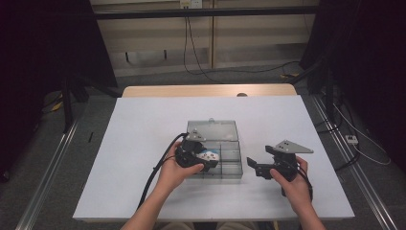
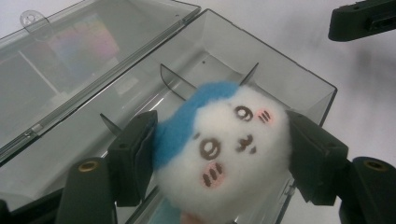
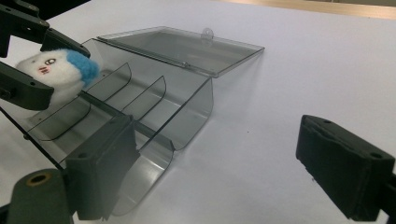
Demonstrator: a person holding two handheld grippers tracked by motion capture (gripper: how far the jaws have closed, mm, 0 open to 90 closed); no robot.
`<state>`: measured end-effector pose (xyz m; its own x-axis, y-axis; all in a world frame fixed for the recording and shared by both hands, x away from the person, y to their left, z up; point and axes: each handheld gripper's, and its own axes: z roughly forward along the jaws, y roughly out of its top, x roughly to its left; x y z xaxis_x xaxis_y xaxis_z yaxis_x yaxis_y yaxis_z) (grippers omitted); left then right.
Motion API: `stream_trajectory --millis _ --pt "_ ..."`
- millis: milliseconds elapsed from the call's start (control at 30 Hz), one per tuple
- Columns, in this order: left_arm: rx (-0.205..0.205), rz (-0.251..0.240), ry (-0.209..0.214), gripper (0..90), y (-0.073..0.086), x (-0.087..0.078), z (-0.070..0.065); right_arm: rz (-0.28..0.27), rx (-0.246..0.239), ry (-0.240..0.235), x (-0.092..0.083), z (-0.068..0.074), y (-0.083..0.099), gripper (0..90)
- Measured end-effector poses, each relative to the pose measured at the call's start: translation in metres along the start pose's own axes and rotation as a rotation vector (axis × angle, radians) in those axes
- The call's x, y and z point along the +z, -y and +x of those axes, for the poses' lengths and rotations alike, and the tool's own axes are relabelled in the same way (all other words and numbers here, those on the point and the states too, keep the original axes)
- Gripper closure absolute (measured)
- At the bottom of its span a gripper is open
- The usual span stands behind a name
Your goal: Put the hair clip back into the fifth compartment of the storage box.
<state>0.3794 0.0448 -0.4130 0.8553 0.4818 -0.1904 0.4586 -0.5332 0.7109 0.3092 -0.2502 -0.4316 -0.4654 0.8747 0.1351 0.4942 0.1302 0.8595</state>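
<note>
The left gripper (image 2: 219, 154) is clamping a small plush toy (image 2: 224, 149), its two black jaws pressing on either side of the soft body. The toy is white with a blue patch on its head and a stitched face of brown eyes, brown mouth and pink cheek marks. No brand, label or legible writing is showing on the toy, the box or the grippers.

The toy is hanging over the near left end of a clear smoky plastic box (image 1: 229, 168) that is sitting at the middle of the white table (image 1: 143, 124). The box is lying open, its hinged lid (image 2: 70, 51) folded back flat on the far side, and curved dividers (image 3: 140, 100) are splitting its interior into compartments.

The right gripper (image 3: 224, 172) is hovering just beside the box's right end, its jaws standing wide apart and gripping nothing.
</note>
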Motion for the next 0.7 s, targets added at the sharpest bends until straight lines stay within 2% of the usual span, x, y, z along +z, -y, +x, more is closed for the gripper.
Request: stream_trajectory --millis 700 --pt "0.018 0.018 -0.001 31.3 0.0023 0.0068 -0.0044 -0.002 0.001 -0.004 0.0000 0.0010 -0.0005 11.9"
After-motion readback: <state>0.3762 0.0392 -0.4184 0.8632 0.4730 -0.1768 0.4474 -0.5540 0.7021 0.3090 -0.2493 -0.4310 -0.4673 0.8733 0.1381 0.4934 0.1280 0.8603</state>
